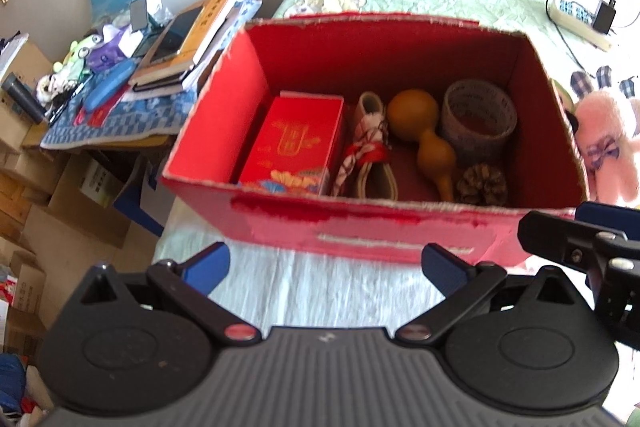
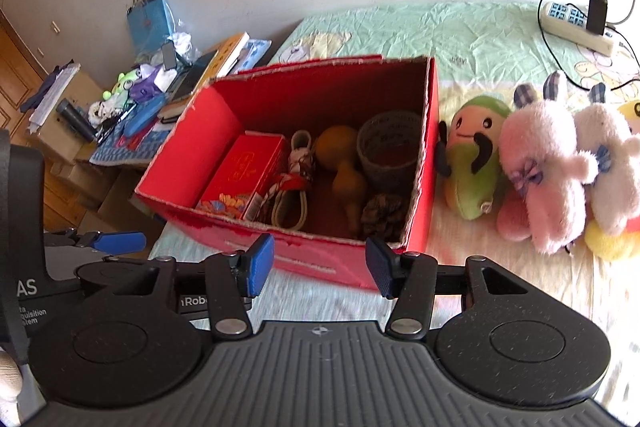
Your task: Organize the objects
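An open red cardboard box (image 1: 360, 231) (image 2: 280, 255) stands on the bed. Inside lie a small red gift box (image 1: 294, 143) (image 2: 244, 171), a braided cloth piece (image 1: 370, 143) (image 2: 294, 183), a brown gourd (image 1: 420, 131) (image 2: 344, 167), a grey woven cup (image 1: 478, 115) (image 2: 390, 147) and a pine cone (image 1: 482, 185) (image 2: 382, 215). My left gripper (image 1: 326, 267) is open and empty in front of the box's near wall. My right gripper (image 2: 320, 265) is also open and empty at that wall. Right of the box lie a green plush (image 2: 474, 155), a pink plush (image 1: 610, 147) (image 2: 540, 167) and a white plush (image 2: 612, 163).
A cluttered side table (image 1: 132, 75) (image 2: 132, 123) with books, a phone and small items stands left of the bed, above stacked cardboard cartons (image 1: 60, 195). A power strip with a charger (image 1: 580, 19) (image 2: 580, 23) lies on the green bedsheet (image 2: 460, 35) at the back right.
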The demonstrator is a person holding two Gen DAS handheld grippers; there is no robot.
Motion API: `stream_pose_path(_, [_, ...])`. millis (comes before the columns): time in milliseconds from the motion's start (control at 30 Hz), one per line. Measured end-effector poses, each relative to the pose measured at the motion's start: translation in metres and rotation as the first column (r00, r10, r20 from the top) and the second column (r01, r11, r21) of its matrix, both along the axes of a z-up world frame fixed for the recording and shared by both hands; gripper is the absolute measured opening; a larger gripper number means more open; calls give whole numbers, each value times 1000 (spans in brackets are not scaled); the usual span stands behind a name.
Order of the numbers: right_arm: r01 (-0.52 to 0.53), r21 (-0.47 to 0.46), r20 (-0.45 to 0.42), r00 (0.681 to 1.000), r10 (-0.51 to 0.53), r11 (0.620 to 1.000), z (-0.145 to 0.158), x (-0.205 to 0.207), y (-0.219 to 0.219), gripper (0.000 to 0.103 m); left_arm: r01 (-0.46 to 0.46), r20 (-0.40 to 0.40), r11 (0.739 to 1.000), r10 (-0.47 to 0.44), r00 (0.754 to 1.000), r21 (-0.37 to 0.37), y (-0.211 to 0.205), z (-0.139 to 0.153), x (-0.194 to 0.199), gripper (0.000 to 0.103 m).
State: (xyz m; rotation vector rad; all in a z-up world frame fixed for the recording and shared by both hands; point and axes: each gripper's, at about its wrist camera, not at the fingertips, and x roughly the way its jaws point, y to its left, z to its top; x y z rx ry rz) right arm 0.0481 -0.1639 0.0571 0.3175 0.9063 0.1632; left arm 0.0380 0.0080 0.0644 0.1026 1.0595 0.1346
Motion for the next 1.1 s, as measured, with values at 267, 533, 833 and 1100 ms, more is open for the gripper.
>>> stream_pose_path(267, [44,-14,-12,999,-44,999,13,4,8,56,41,2,999,-41,999,-19,10,11,7,101])
stream_pose_path(533, [122,-47,29,992,-121,991,25,20,23,59,114,56,993,-112,992,-27,26,29,31,101])
stream_pose_path(833, [216,-80,44,976,-213,973,23,38,46,59,175,88,984,-172,981,-32,50,23,57,102])
stream_pose_path(1100, [305,-108,25,952,-304,946,14,44,57,60,228,86,972,-223,971,-53,64,14,70,102])
